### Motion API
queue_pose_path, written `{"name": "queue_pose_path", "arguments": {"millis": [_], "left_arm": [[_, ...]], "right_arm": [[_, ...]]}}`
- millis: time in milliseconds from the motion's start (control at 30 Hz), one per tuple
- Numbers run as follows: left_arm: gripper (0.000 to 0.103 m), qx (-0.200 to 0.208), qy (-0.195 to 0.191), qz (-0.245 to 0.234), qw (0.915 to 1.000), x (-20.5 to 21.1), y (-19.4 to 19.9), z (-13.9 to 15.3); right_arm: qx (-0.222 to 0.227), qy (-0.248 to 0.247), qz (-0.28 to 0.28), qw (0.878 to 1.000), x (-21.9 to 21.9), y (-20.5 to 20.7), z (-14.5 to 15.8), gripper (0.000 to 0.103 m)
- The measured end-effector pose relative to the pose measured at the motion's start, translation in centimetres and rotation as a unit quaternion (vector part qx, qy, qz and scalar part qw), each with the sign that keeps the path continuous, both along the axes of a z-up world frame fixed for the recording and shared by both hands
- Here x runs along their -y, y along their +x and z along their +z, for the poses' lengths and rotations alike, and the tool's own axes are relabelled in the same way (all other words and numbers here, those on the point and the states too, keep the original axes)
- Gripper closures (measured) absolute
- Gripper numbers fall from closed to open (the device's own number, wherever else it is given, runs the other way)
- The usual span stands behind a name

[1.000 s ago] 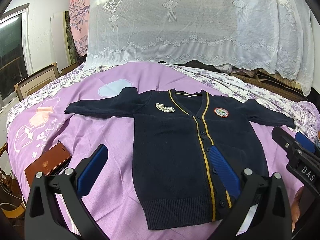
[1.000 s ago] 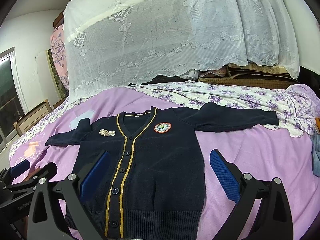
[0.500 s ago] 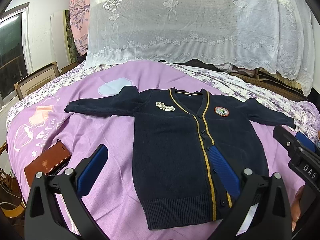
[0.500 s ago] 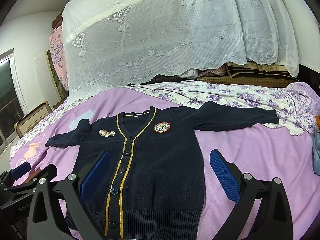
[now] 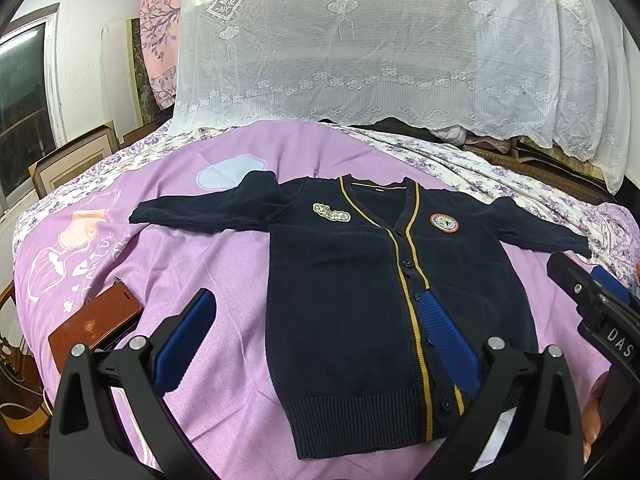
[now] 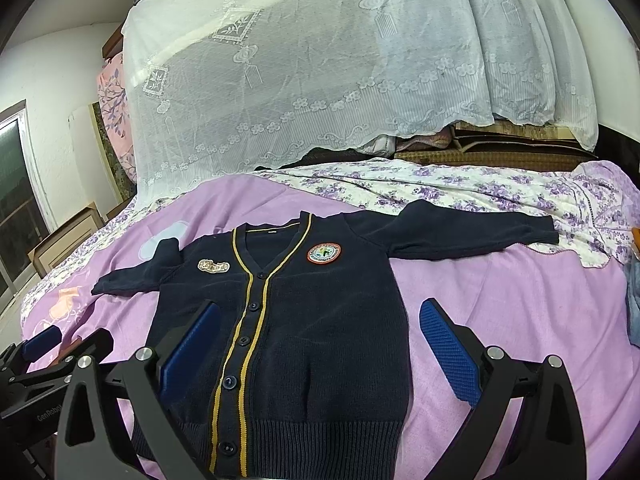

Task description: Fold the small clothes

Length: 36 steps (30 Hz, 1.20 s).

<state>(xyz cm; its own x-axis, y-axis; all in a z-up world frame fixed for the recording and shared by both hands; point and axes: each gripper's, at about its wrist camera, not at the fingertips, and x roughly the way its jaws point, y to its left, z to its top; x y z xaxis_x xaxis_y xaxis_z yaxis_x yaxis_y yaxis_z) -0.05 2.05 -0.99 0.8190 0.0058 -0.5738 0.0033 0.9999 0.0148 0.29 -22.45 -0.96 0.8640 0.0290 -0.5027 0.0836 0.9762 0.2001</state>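
Observation:
A small navy cardigan (image 5: pixel 340 292) with yellow trim, buttons and two chest badges lies flat and face up on the purple bedspread (image 5: pixel 224 264), both sleeves spread out sideways. It also shows in the right wrist view (image 6: pixel 320 320). My left gripper (image 5: pixel 316 332) is open and empty, held above the hem at the cardigan's left side. My right gripper (image 6: pixel 320 344) is open and empty, above the hem at the cardigan's right side. The right gripper shows at the right edge of the left wrist view (image 5: pixel 600 312), and the left gripper at the lower left of the right wrist view (image 6: pixel 44 364).
A brown leather wallet (image 5: pixel 96 324) lies on the bedspread left of the cardigan. A white lace cloth (image 5: pixel 380 52) covers a pile at the far side of the bed. Framed pictures (image 5: pixel 72 156) lean by the window at left. A blue cloth (image 6: pixel 632 300) lies at the bed's right edge.
Both views have risen slightly, so the cardigan sits a little lower in frame. The cardigan has not moved and both grippers remain open.

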Motion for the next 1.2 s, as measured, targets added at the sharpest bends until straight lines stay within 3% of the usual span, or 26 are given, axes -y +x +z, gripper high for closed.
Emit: {"name": "queue_pose_path", "arguments": {"millis": [1200], "left_arm": [[0.004,-0.037,-0.013,0.007,0.9992,-1.3,2.1,-2.4]], "right_arm": [[-0.024,0.005,-0.012,1.000,0.2,1.3,-1.5,0.003]]}}
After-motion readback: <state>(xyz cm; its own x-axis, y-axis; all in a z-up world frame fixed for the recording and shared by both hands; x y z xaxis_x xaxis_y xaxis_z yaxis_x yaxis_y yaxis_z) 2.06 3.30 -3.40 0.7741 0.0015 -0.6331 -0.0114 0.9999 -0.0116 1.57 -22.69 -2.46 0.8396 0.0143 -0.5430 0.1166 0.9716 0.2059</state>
